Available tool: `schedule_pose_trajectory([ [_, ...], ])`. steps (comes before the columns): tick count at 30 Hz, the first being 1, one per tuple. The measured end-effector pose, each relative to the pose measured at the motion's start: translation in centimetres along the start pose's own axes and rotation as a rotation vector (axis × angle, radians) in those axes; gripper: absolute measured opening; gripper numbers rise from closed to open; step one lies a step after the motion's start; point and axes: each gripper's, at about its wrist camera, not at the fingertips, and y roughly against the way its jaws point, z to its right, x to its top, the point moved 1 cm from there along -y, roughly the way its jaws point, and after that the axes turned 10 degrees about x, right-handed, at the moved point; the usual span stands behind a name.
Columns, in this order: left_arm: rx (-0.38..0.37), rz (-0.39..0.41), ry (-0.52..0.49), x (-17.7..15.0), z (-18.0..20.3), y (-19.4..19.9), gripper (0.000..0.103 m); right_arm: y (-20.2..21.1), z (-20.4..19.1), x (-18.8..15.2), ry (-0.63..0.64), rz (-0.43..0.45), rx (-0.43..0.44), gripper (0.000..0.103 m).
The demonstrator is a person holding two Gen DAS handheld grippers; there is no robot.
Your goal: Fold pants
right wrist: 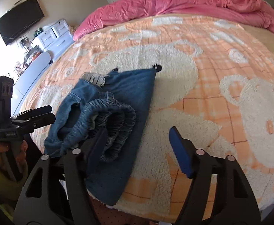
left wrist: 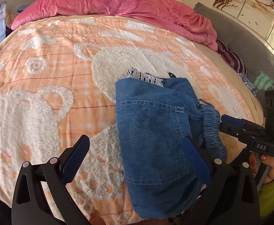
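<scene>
Blue denim pants (left wrist: 155,131) lay folded in a bundle on the peach bear-print blanket (left wrist: 52,56), near its front edge, elastic waistband (right wrist: 116,120) bunched on top. Your left gripper (left wrist: 137,161) had its jaws wide, one finger resting on the denim. Your right gripper (right wrist: 138,150) was likewise spread wide, holding nothing.
</scene>
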Motion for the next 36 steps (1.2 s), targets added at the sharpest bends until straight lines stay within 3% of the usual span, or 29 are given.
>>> schedule_pose_trajectory([
  [6, -0.024, -0.032, -0.003, 0.3, 0.2, -2.2, 0.099, -2.1, 1.1, 0.2, -0.071, -0.037, 0.083, 0.051],
  [19, -0.041, -0.035, 0.009, 0.4, 1.3, -4.2, 0.096, -4.7, 1.7, 0.5, -0.1, -0.058, 0.123, 0.048],
  [21, -0.044, -0.031, 0.008, 0.5, 1.6, -4.3, 0.087, -4.8, 1.4, 0.6, -0.086, -0.063, 0.161, 0.026],
  [22, -0.059, -0.028, 0.008, 0.5, 1.8, -4.3, 0.071, -4.8, 1.2, 0.5, -0.089, -0.061, 0.175, 0.021],
  [30, -0.056, -0.027, 0.013, 0.3, 1.8, -4.6, 0.069, -5.0, 2.1, 0.0, -0.175, -0.026, 0.183, 0.025],
  [32, -0.058, -0.025, 0.015, 0.3, 1.8, -4.5, 0.064, -4.8, 1.4, 0.0, -0.14, -0.017, 0.164, 0.018],
  [35, -0.059, -0.015, 0.014, 0.2, 1.9, -3.8, 0.042, -4.0, -0.8, 0.1, -0.029, 0.035, 0.084, 0.011],
  [36, -0.047, -0.006, 0.003, 0.2, 2.1, -3.3, 0.04, -3.7, -1.7, 0.1, 0.022, 0.046, 0.048, 0.011],
])
